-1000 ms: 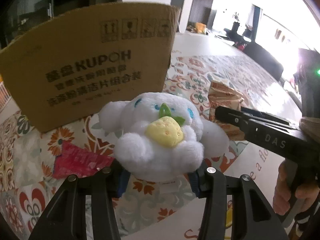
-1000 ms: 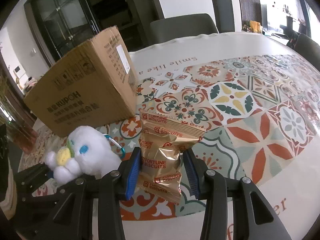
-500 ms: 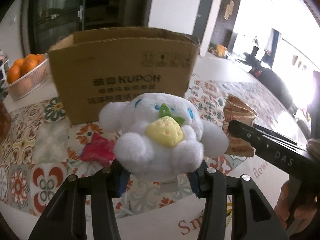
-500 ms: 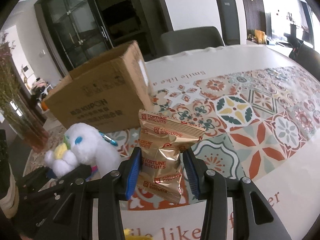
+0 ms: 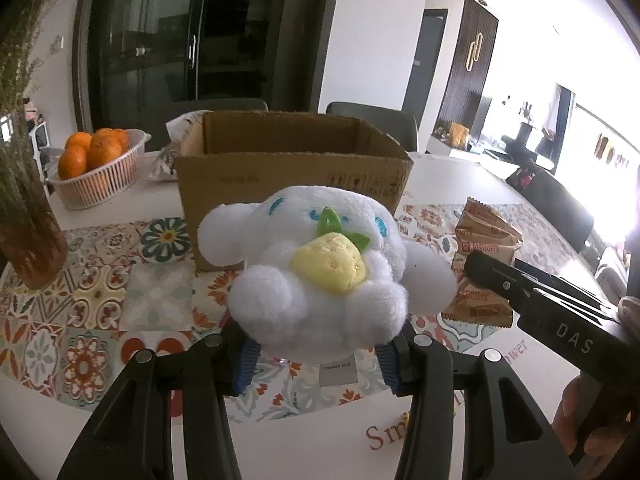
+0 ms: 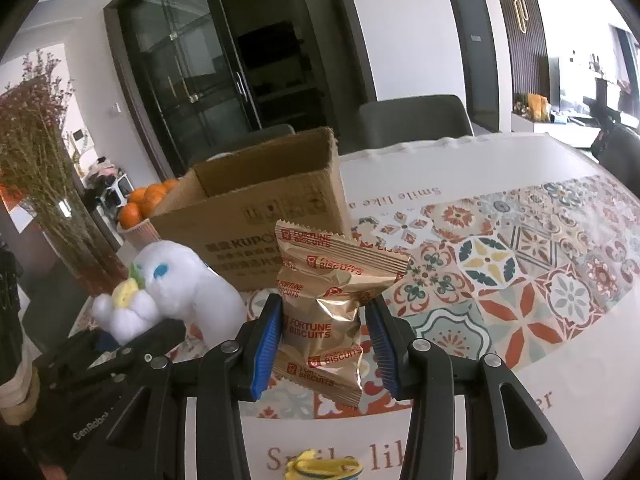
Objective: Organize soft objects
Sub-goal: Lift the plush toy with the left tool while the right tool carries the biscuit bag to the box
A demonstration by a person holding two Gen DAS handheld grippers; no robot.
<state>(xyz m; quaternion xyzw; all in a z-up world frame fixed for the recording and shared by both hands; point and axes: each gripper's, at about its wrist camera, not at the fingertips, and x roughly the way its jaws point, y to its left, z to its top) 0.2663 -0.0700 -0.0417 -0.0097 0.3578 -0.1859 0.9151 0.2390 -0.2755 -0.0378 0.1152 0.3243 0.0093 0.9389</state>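
Observation:
My left gripper [image 5: 318, 364] is shut on a white plush toy [image 5: 316, 272] with blue eyes and a yellow fruit, held above the table. The toy also shows in the right wrist view [image 6: 168, 292]. My right gripper [image 6: 324, 344] is shut on a gold Fortune Biscuits packet [image 6: 324, 312], also lifted; the packet shows in the left wrist view [image 5: 480, 264]. An open cardboard box [image 5: 288, 168] stands behind both, its top open; it also shows in the right wrist view [image 6: 260, 220].
A basket of oranges [image 5: 96, 164] stands left of the box. A vase of dried flowers [image 5: 28, 216] is at the far left. A patterned tablecloth [image 6: 520, 272] covers the table. A small yellow object [image 6: 324, 470] lies near the front edge. Chairs stand behind the table.
Both grippers have risen with their loads. The box now appears lower in view, and its open top and inside walls show.

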